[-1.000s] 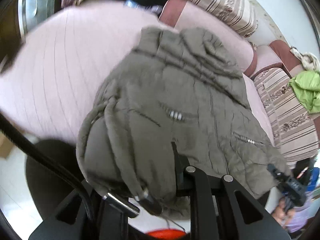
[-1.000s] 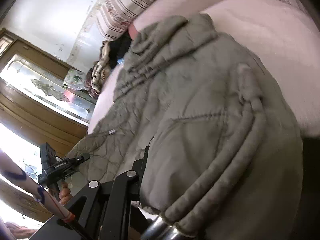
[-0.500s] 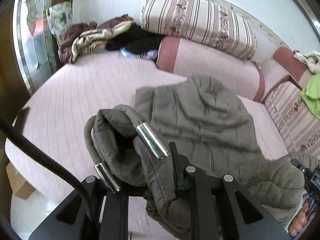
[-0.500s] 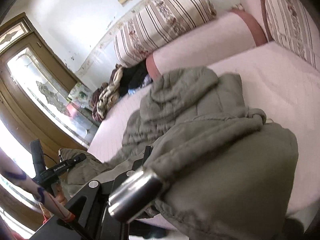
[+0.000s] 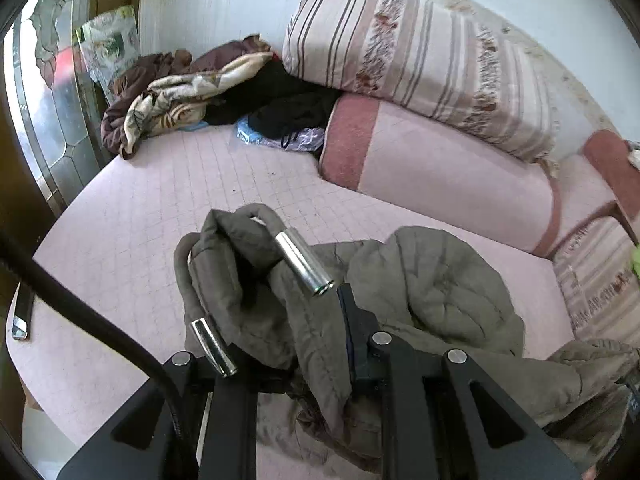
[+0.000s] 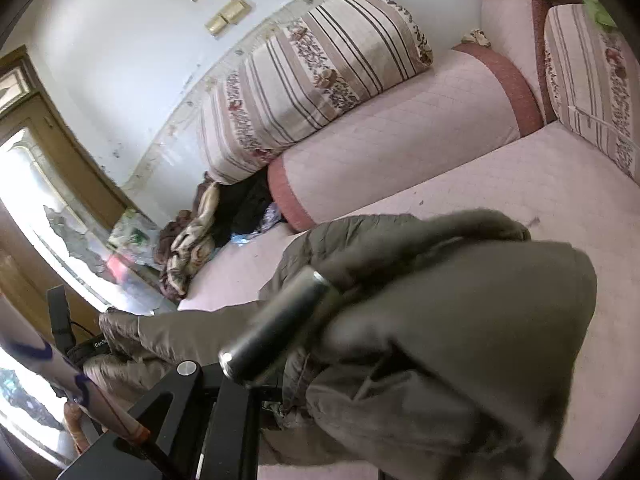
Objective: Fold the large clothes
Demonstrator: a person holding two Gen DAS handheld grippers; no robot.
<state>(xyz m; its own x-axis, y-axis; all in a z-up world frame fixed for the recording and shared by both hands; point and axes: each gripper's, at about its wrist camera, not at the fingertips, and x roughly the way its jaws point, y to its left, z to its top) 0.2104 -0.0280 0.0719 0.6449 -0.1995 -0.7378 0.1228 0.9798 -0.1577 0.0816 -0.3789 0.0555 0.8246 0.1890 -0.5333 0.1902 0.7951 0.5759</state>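
Jacket [image 5: 432, 292]: an olive quilted garment was spread crumpled on the near part of the pink bed [image 5: 140, 208], one end lifted at each claw; in the right wrist view the same jacket [image 6: 460, 320] was bunched up close to the lens.
Left claw [image 5: 264, 300]: the fingers were clamped on a fold of the jacket; cloth was wrapped over and between the two metal fingertips [image 5: 306, 262], at the jacket's left edge.
Right claw [image 6: 280, 320]: one metal fingertip [image 6: 276, 320] was seen with jacket cloth draped over it; the second finger was covered by cloth, so whether the claw was closed could not be told.
Bolster [image 5: 440, 168]: a pink roll with red ends was laid behind the jacket, along the far edge of the bed.
Striped cushion [image 5: 420, 60]: it was stacked on top of the bolster, against the wall.
Clothes pile [image 5: 192, 92]: brown, cream and black items were heaped left of the bolster, well apart from the jacket.
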